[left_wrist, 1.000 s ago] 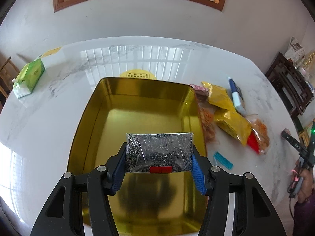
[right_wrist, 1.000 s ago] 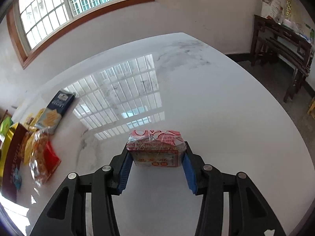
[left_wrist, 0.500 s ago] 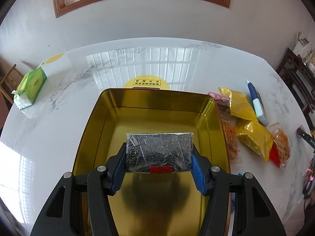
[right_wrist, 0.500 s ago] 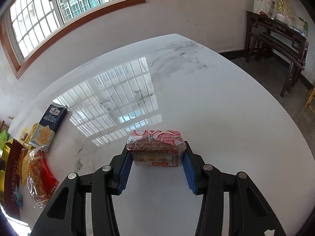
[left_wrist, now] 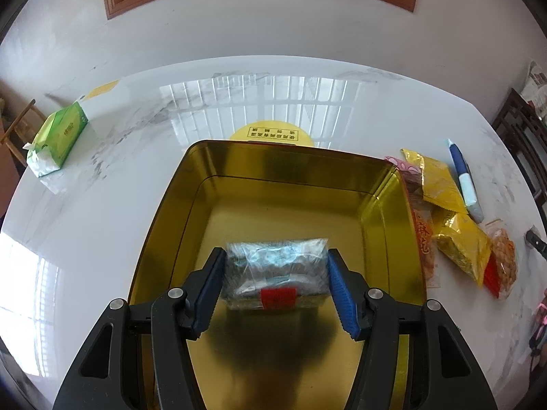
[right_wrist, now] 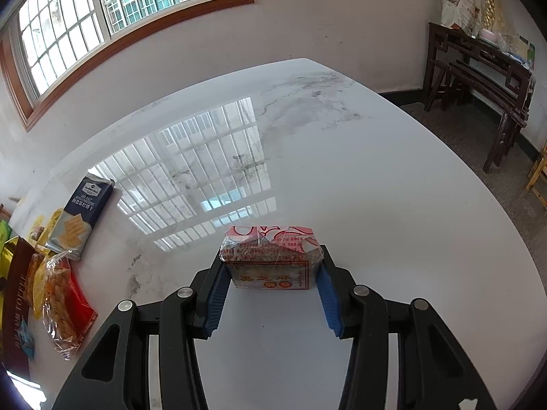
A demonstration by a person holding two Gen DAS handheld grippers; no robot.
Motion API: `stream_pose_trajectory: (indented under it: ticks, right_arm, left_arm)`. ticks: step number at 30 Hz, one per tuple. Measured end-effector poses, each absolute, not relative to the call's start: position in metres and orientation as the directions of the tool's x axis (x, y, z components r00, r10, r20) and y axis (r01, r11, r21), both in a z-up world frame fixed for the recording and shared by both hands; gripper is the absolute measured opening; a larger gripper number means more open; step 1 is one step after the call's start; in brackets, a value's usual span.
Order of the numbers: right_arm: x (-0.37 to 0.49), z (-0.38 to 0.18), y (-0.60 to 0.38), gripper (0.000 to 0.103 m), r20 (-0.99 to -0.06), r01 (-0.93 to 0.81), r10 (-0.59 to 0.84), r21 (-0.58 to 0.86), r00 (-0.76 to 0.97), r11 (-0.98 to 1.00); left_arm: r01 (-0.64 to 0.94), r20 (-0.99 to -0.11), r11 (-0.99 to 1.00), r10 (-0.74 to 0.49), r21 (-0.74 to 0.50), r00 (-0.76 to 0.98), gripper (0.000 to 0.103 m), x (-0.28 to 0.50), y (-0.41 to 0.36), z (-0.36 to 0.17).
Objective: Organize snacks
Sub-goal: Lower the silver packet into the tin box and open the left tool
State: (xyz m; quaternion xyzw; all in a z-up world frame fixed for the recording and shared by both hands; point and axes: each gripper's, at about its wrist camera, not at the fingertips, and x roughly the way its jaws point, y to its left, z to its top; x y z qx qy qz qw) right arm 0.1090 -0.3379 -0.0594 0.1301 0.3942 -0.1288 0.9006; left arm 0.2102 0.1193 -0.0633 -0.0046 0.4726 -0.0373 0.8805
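My left gripper [left_wrist: 275,275] has its jaws clamped on a clear-wrapped packet of dark seeds [left_wrist: 275,271] with a red label, held above the inside of a gold tin [left_wrist: 201,184] that sits toward the near middle of the white marble bench [left_wrist: 102,212]. My right gripper [right_wrist: 271,278] has its jaws clamped on a brick-shaped snack in red-and-white wrap [right_wrist: 271,259], held low over bare marble on the right side of the bench [right_wrist: 393,205]; I cannot tell whether the snack touches the surface. Just beside the tin's right wall lie an orange-printed packet [left_wrist: 424,239], two yellow packets [left_wrist: 437,184] and a clear bag with a red end [left_wrist: 501,266], with a blue-and-white pen [left_wrist: 463,177] past them toward the right edge. In the right wrist view, a dark blue cracker box [right_wrist: 80,215] lies near the left edge beside a bag of orange sticks [right_wrist: 63,304] and the tin's brown outer side [right_wrist: 15,307]. A green tissue pack [left_wrist: 56,136] sits at the far left corner, and a yellow round sticker [left_wrist: 271,135] shows just behind the tin.
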Motion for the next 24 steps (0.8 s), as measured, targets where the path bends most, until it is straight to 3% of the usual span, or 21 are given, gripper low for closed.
stream_pose_trajectory:
  ticks: [5, 24]
  right_arm:
    - [0.109, -0.059, -0.338, 0.045, -0.743, 0.334, -0.128, 0.135, 0.657, 0.933]
    - [0.100, -0.059, -0.337, 0.045, -0.738, 0.347, -0.121, 0.161, 0.664, 0.924]
  left_arm:
    - [0.057, -0.800, 0.998, -0.045, -0.014, 0.598, 0.071, 0.204, 0.121, -0.055]
    - [0.046, -0.710, 0.998, -0.001, 0.043, 0.704, 0.072, 0.144, 0.098, -0.020]
